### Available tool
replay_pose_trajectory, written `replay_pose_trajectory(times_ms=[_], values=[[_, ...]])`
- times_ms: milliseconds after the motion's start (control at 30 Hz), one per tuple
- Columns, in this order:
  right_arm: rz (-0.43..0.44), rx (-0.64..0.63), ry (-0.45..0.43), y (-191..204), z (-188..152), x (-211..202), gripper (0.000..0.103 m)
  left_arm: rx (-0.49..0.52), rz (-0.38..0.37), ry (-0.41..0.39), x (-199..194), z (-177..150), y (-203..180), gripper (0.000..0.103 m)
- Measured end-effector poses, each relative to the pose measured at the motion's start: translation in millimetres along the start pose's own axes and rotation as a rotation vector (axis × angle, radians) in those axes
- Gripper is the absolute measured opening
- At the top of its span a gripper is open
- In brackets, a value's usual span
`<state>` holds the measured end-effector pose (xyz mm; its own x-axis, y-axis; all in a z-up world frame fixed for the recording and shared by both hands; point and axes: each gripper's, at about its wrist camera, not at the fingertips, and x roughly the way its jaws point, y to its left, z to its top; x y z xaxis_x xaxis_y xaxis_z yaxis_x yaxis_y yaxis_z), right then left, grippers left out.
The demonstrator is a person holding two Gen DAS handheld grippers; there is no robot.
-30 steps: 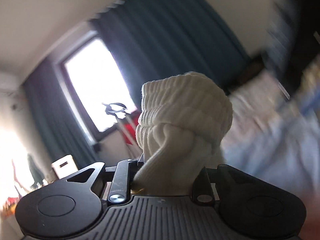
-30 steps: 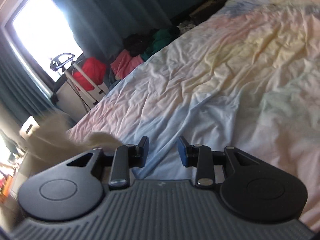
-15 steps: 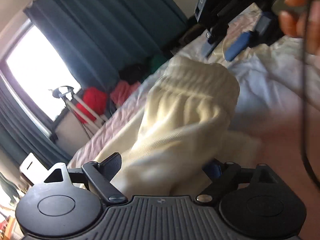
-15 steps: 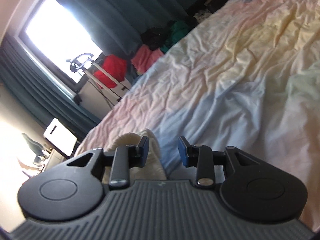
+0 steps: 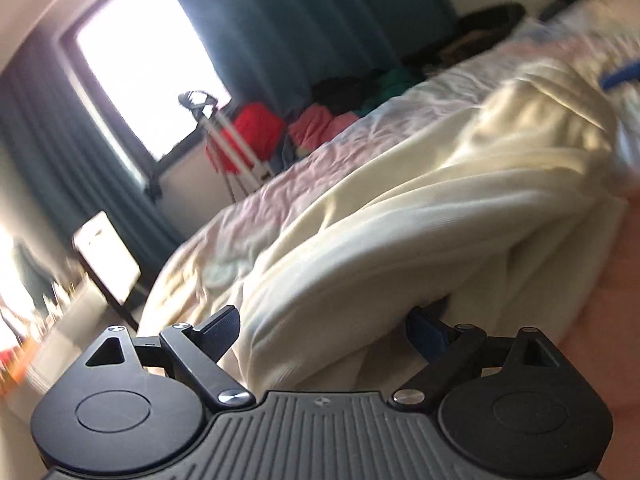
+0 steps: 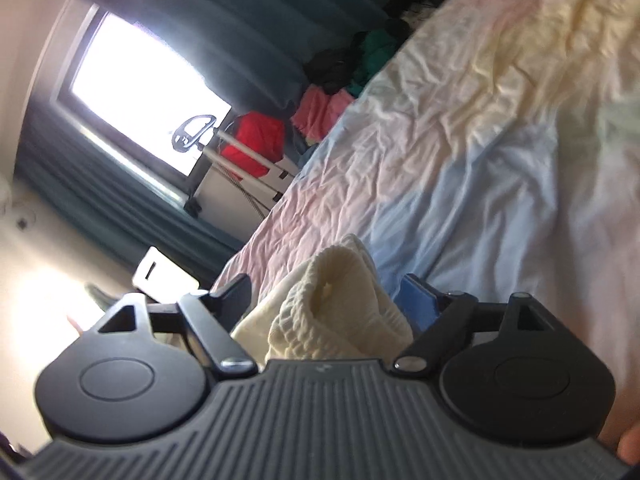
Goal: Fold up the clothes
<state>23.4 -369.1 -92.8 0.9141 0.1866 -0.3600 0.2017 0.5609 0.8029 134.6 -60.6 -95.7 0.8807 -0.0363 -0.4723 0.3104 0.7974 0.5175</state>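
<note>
1. We count one cream knit garment (image 5: 400, 216), lying on the bed (image 6: 460, 152).
2. Our left gripper (image 5: 324, 332) stands wide apart around its folds.
3. Our right gripper (image 6: 326, 300) is opening, one ribbed cuff (image 6: 340, 300) loose between its jaws.

A: Daylight floods through the window (image 5: 136, 80), which is blown out to white.

B: The left wrist view smears with motion blur; the fisheye bends the dark curtains (image 6: 224, 28) at both views' edges.
</note>
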Motion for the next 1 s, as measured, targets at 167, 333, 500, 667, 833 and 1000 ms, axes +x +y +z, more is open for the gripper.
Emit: replay_pose_trajectory(times_ms=[167,333,500,667,833,1000], values=[[-0.023,0.091,0.055,-8,-19,4,0.085,-0.075,0.011,0.028,-24,-9,6,0.091],[-0.065,0.127,0.092,-11,-33,15,0.085,-0.189,0.014,0.075,-35,-19,11,0.088],[-0.143,0.137,0.114,-19,-39,23,0.085,-0.251,0.025,0.083,-40,-21,12,0.088],[-0.071,0.224,0.190,-26,-43,33,0.084,-0.340,0.032,0.100,-37,-27,23,0.090],[0.077,0.252,0.363,-14,-53,53,0.085,-0.453,0.042,0.125,-29,-32,39,0.090],[0.006,0.153,0.252,-5,-53,50,0.084,-0.394,0.055,0.098,-40,-33,32,0.085]])
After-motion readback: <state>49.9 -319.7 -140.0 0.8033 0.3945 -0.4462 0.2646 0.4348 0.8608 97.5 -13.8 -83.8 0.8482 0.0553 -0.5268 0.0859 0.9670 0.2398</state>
